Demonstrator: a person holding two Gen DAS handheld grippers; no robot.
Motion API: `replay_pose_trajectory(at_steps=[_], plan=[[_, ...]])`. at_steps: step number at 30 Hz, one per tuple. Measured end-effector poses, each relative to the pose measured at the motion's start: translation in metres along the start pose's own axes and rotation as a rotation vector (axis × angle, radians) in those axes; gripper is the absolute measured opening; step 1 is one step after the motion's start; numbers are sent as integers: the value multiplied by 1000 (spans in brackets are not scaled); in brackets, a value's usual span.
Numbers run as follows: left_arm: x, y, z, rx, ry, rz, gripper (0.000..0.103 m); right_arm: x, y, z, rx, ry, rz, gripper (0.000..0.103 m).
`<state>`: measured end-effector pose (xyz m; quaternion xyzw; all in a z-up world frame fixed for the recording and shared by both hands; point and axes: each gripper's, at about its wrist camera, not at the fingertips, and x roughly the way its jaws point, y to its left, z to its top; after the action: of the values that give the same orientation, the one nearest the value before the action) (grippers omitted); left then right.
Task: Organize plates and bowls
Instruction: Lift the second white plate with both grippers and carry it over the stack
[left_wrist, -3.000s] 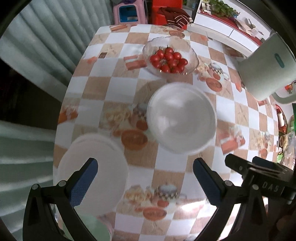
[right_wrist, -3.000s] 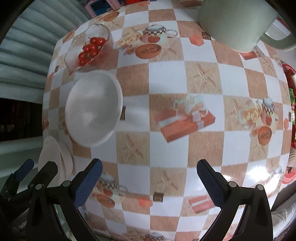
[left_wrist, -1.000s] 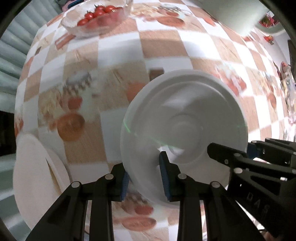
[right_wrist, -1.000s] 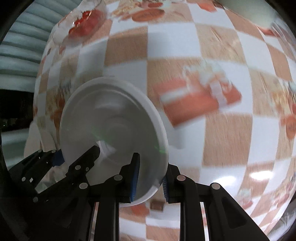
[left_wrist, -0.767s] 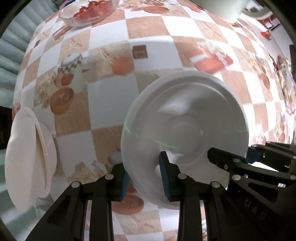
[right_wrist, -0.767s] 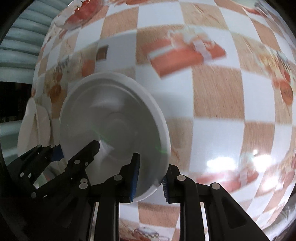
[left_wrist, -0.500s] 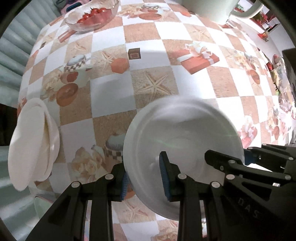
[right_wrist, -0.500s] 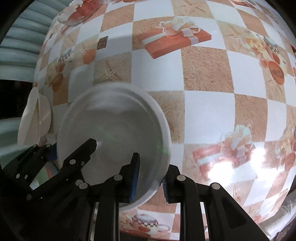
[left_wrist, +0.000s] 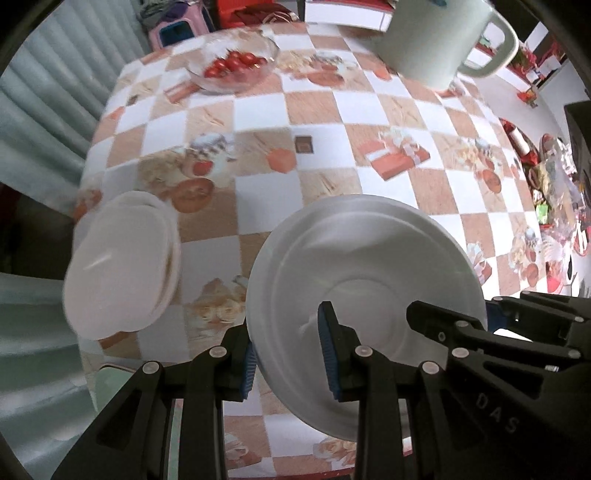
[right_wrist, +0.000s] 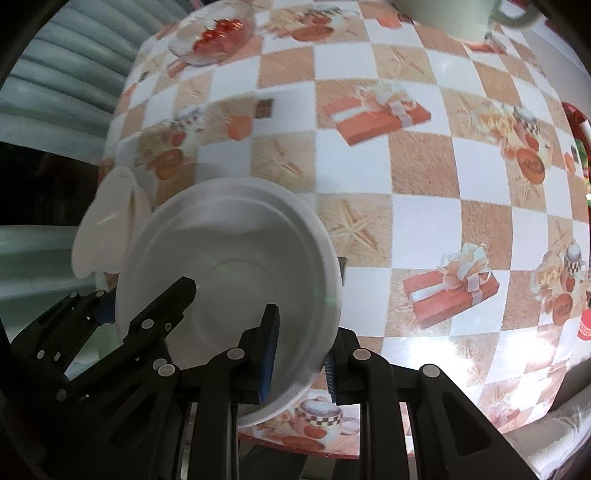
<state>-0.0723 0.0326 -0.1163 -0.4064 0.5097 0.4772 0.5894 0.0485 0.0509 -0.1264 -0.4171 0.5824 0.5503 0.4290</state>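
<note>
Two grippers (left_wrist: 288, 350) (right_wrist: 299, 350) pinch one bowl (left_wrist: 365, 295) by opposite rims above the table (left_wrist: 332, 155); uneven pull could slip it.

white bowl (right_wrist: 236, 266) hides part of stacked plates (right_wrist: 107, 221); pitcher (left_wrist: 436, 40) top cut off by frame edge.

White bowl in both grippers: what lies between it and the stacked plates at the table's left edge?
Only bare tablecloth separates the white bowl from the plates, per the left wrist view.
</note>
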Motion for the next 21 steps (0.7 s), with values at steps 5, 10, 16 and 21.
replay_pose_trajectory(at_steps=[5, 10, 16, 21], plan=[[-20, 29, 2, -46, -41, 4, 33, -22, 23, -7, -45, -36, -1, 25], [-47, 56, -11, -119, -86, 6, 33, -29, 62, -4, -105, -60, -6, 25], [-67, 90, -19, -206, -121, 20, 33, -34, 105, -2, -176, -82, -1, 25], [-71, 117, -18, -258, -137, 37, 33, -34, 133, 6, -226, -96, 1, 25]])
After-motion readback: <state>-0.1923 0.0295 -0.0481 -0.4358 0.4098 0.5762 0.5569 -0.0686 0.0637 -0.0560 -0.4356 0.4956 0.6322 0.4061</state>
